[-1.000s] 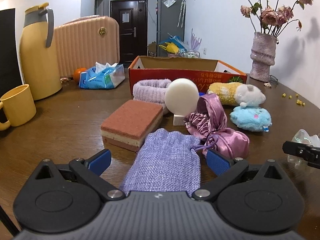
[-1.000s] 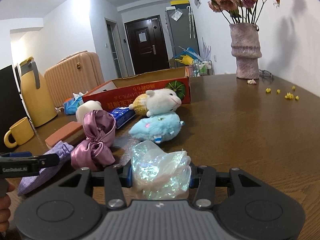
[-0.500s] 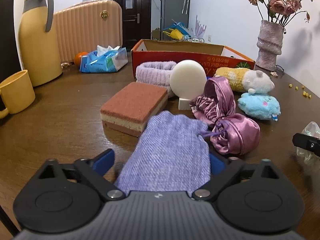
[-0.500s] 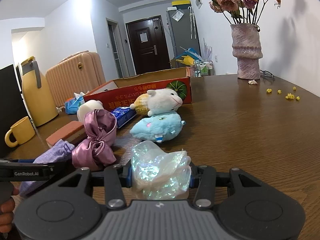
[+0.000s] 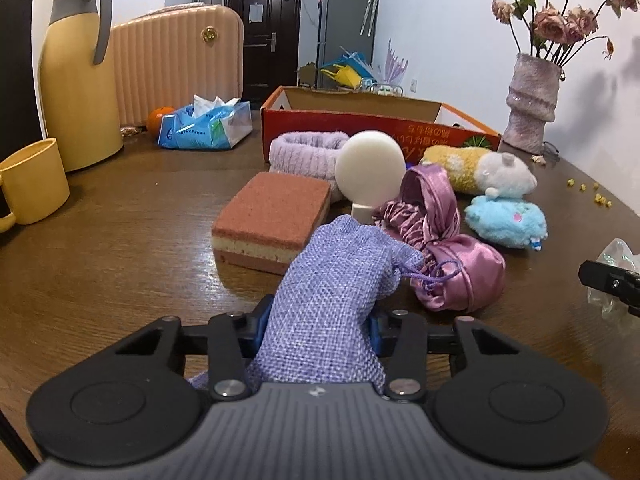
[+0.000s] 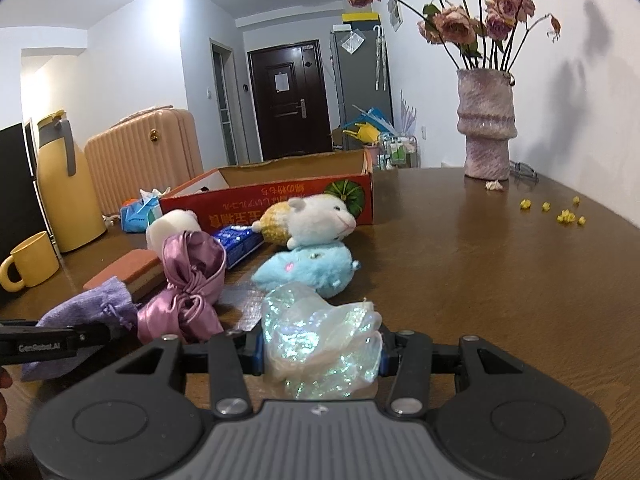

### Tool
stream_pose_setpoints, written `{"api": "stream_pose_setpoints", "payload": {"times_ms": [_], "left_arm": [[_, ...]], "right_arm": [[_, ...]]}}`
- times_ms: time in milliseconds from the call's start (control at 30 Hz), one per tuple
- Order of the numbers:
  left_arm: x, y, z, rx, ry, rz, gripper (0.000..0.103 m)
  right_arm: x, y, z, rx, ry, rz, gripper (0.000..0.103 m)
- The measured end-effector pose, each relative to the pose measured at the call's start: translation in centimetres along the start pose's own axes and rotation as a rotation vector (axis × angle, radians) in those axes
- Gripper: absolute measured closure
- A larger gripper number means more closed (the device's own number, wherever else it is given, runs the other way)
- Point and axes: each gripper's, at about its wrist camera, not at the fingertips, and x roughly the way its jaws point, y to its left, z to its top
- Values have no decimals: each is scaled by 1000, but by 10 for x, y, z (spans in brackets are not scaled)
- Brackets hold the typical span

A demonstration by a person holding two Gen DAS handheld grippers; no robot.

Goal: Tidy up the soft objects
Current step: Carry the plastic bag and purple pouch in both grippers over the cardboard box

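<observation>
While its jaws are closing, a lilac woven pouch (image 5: 340,280) is pinched by the left gripper (image 5: 316,330). An iridescent film wad (image 6: 320,340) is clamped by the right gripper (image 6: 322,354).

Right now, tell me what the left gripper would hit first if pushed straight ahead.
Probably the layered sponge block, or the white round sponge just behind; depth is unclear. The left gripper is closing on the lilac pouch.
</observation>
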Motion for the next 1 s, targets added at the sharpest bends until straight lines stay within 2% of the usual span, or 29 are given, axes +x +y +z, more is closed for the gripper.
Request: {"api": "stream_pose_setpoints", "payload": {"times_ms": [367,800,1000], "left_arm": [[-20,3,15,-21,-83,-11,60],[-36,-2,53,-49,-198,-16,60],[-32,-7,70,-71,-227,-23,60]], "right_arm": [[-5,-2,26,-27,-55,-36,57],[3,5,72,-81,-139,-62,57],[14,7,88,-76,-166,-59,57]]}}
